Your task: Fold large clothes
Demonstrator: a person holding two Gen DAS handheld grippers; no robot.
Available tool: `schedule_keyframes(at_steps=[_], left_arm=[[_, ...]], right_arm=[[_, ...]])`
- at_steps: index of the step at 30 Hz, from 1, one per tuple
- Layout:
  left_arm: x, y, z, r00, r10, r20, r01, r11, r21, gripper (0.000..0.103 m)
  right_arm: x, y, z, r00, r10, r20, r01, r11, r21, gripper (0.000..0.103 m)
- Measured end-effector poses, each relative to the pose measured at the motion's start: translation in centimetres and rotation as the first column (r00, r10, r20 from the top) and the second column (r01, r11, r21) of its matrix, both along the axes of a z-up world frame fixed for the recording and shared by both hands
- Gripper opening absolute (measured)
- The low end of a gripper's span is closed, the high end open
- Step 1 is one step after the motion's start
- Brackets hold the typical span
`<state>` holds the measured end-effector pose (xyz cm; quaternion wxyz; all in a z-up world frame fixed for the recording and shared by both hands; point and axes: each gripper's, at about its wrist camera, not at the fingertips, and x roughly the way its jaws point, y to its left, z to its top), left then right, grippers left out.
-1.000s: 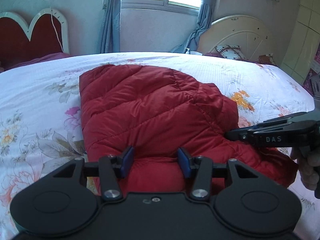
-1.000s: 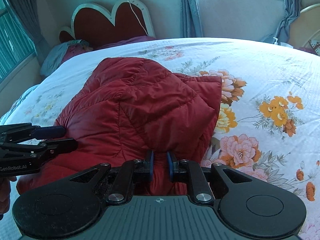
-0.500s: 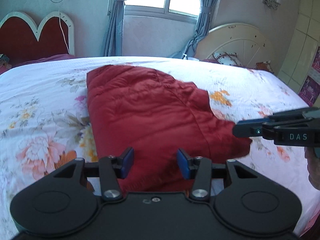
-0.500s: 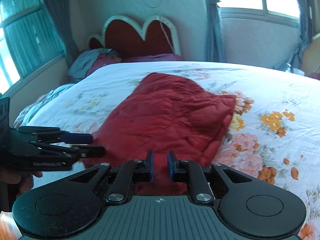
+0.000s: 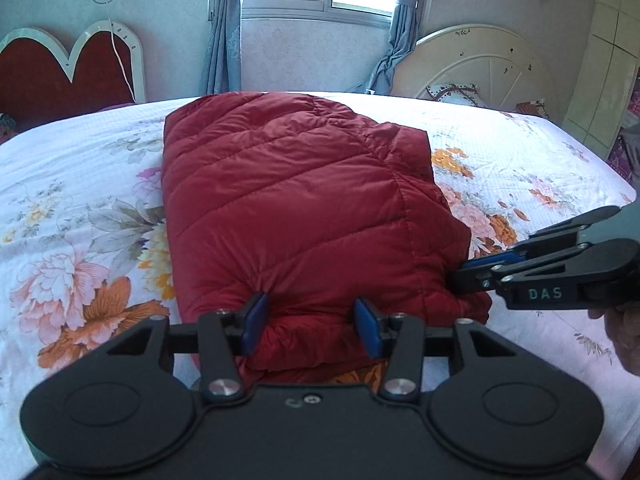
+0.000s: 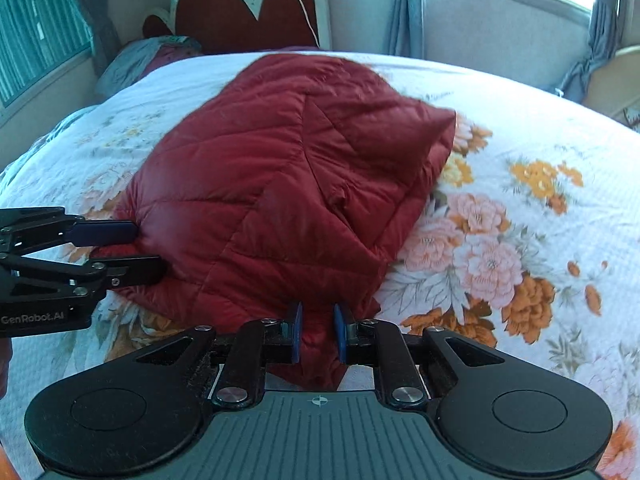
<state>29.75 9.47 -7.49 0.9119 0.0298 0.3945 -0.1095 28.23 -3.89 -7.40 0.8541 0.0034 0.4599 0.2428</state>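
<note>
A puffy red quilted jacket (image 5: pixel 296 208) lies folded flat, its near edge bunched and lifted.

You see a dark red quilted jacket (image 5: pixel 288 208) stitched in slanting lines, on a white bedspread (image 5: pixel 80 184) printed with pink, orange and yellow flowers. The gripper pads (image 5: pixel 253 320) are blue on black bodies. The headboard (image 6: pixel 248 12) is red, edged white; the curtains (image 5: pixel 224 28) are grey-blue.

Cut off at three o'clock – hand (image 5: pixel 626 340) behind right gripper (image 5: pixel 460 276); near hem of red jacket (image 5: pixel 300 208) hidden at six o'clock.
</note>
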Motion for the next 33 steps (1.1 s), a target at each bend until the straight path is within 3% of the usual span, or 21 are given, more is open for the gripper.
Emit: schedule_keyframes(at_steps=[19,25,28,30,31,32,33], left_arm=[[0.6,0.2,-0.4,1.0,-0.016,-0.027,0.016,1.0,0.004,0.047],[0.6,-1.1,0.7,0.999,0.014,-0.052,-0.01,0.998,0.068,0.046],[0.3,-1.3,2.0,0.997,0.047,-0.061,-0.042,0.996,0.077,0.046],[-1.0,-1.6,3.9,0.998,0.061,-0.017,-0.06,0.996,0.061,0.046],[-1.9,-1.8,4.9,0.997,0.073,0.002,-0.073,0.996,0.056,0.048],[-2.8,-2.2,5.7,0.996,0.086,0.02,-0.086,0.995,0.052,0.058],[-3.8,-2.5,6.5,0.993,0.108,0.041,-0.111,0.993,0.052,0.081]], right_arm=[[0.2,0.4,-0.7,1.0,-0.015,-0.01,0.015,1.0,-0.006,0.015],[0.3,0.1,-0.4,1.0,-0.007,-0.024,0.007,1.0,-0.006,0.015],[0.1,-0.7,1.1,0.999,-0.026,-0.02,0.027,0.999,0.021,0.015],[-1.5,-2.3,3.5,0.997,-0.062,0.041,0.059,0.995,0.079,0.015],[-2.3,-3.1,4.5,0.995,-0.076,0.062,0.07,0.993,0.093,0.015],[-3.2,-3.8,5.4,0.993,-0.083,0.08,0.075,0.992,0.105,0.015],[-4.3,-4.6,6.4,0.99,-0.093,0.103,0.081,0.99,0.117,0.015]])
